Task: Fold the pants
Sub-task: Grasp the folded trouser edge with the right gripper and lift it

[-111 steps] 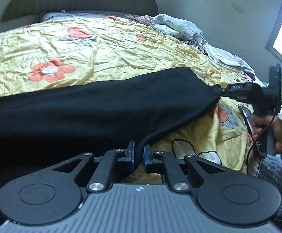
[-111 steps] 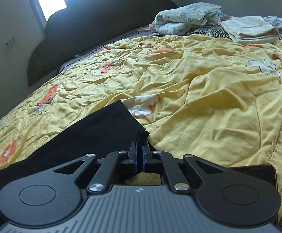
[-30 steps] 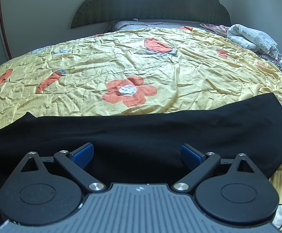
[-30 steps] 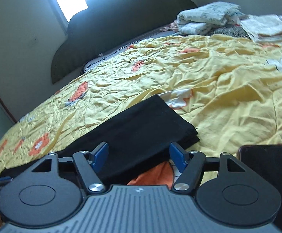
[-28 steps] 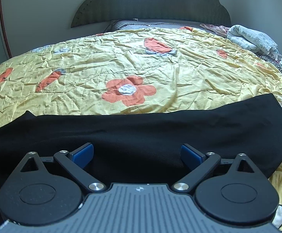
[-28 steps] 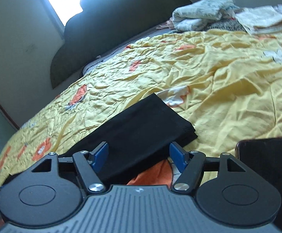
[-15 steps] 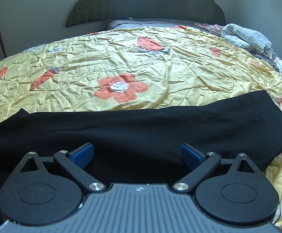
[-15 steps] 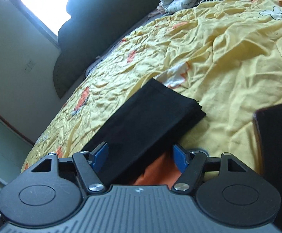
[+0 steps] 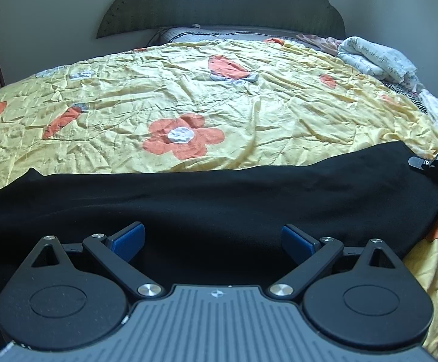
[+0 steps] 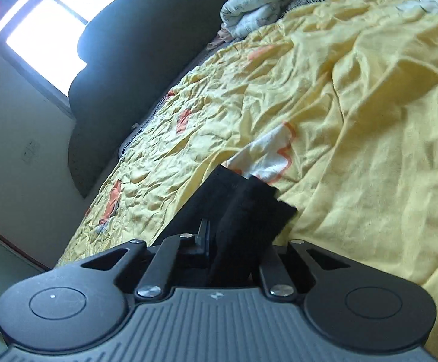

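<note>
My right gripper (image 10: pixel 219 241) has just snapped closed on the end of the black pants (image 9: pixel 219 199), which lie across the yellow quilt (image 9: pixel 219 105) below its orange flower, while my left gripper (image 9: pixel 213 238) hovers wide open over them, so I reckon the next fold can start.

Dim w/ window (image 10: pixel 47 27) glare, fisheye-warped edges

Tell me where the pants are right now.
The pants lie across the near edge of the yellow quilt, under the open left tongs; the right tongs pinch their end.
</note>
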Demonstrator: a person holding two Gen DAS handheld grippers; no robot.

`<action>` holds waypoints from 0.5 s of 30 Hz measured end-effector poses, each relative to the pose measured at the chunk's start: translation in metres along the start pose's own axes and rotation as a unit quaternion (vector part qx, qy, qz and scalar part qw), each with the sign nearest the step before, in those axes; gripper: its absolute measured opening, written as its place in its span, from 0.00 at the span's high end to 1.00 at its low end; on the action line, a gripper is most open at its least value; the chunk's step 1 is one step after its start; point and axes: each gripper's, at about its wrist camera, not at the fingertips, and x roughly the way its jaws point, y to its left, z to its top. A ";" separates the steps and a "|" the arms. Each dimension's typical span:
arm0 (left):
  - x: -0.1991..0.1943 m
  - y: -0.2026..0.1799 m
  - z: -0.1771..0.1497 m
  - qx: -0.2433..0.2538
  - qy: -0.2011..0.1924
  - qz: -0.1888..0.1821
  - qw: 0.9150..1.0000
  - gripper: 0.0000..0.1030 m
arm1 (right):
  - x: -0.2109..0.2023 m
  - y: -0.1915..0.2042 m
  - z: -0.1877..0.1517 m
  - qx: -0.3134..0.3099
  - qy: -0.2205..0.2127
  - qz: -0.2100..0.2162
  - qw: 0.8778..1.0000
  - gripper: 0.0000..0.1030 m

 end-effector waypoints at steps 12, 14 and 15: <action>0.021 0.021 0.019 -0.206 0.064 -0.211 0.953 0.05 | -0.012 0.095 -0.035 -0.308 -0.033 -0.003 0.951 0.93; 0.029 0.019 0.024 -0.246 0.083 -0.256 0.931 0.05 | -0.013 0.103 -0.044 -0.332 -0.030 0.004 0.943 0.93; 0.034 0.017 0.026 -0.266 0.092 -0.279 0.918 0.05 | -0.014 0.106 -0.049 -0.337 -0.027 0.013 0.941 0.93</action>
